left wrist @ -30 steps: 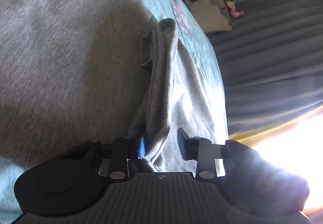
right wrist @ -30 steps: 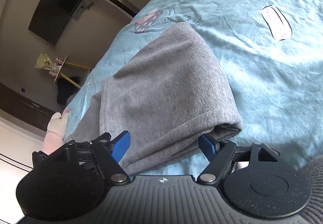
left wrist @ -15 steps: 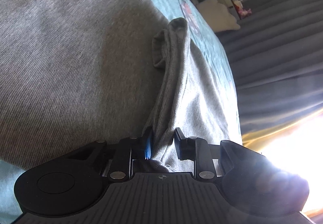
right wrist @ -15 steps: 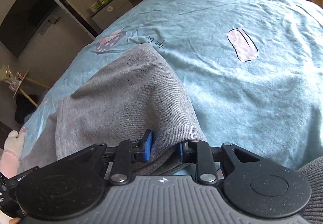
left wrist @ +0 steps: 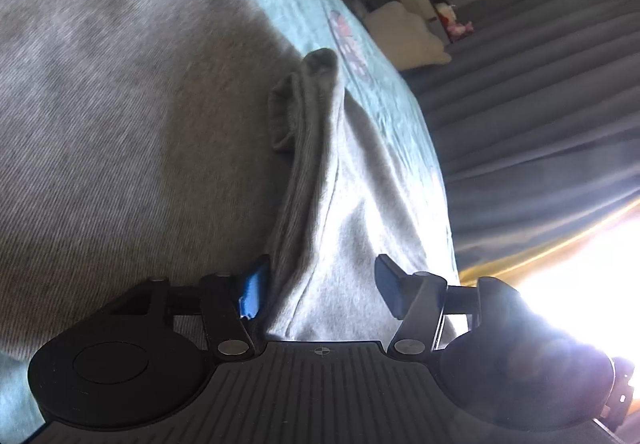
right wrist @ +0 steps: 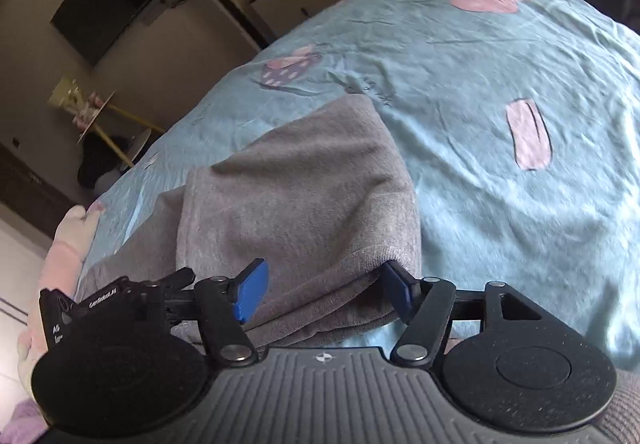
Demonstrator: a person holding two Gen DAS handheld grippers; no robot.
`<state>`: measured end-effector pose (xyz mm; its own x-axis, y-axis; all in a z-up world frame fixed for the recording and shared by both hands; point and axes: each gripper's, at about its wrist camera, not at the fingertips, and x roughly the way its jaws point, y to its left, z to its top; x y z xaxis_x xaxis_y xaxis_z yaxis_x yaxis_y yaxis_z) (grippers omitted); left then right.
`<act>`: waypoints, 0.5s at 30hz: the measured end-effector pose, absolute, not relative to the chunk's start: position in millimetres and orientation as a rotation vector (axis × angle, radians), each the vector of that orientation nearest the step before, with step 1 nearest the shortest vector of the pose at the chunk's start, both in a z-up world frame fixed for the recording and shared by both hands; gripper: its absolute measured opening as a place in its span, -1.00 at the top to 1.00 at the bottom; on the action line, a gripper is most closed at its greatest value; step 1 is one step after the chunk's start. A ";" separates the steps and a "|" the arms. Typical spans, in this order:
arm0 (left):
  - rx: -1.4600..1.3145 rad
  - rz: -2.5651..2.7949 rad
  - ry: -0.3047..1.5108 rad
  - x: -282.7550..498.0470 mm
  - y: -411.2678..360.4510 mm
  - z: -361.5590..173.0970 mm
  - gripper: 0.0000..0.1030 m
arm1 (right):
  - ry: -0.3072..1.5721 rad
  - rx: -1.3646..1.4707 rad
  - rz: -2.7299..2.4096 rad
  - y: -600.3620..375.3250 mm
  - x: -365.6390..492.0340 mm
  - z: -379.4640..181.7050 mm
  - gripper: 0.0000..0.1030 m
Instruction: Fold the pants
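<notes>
The pants [right wrist: 304, 200] were plain heather grey, finely ribbed, paler where sunlight fell on them in the left wrist view. The bedsheet [right wrist: 500, 56] was light blue-green, printed with pink shapes outlined in black and a purple, white-dotted cupcake figure at the far left. Both the left gripper [left wrist: 320, 286] and the right gripper [right wrist: 324, 290] were black with blue finger pads. The curtain [left wrist: 540, 116] at the right was dark blue-grey, with a yellow strip along its near edge.

Grey knit pants [right wrist: 304, 196], folded in layers, flat on the light-blue bedsheet [right wrist: 500, 212], one bunched ridge.
</notes>
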<state>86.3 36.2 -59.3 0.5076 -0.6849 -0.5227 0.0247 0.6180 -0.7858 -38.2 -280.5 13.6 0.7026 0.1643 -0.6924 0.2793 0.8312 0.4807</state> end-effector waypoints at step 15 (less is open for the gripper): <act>-0.949 -0.472 1.034 138.2 24.4 -84.4 0.65 | 0.744 0.492 -0.038 -273.6 -3.5 1.9 -0.44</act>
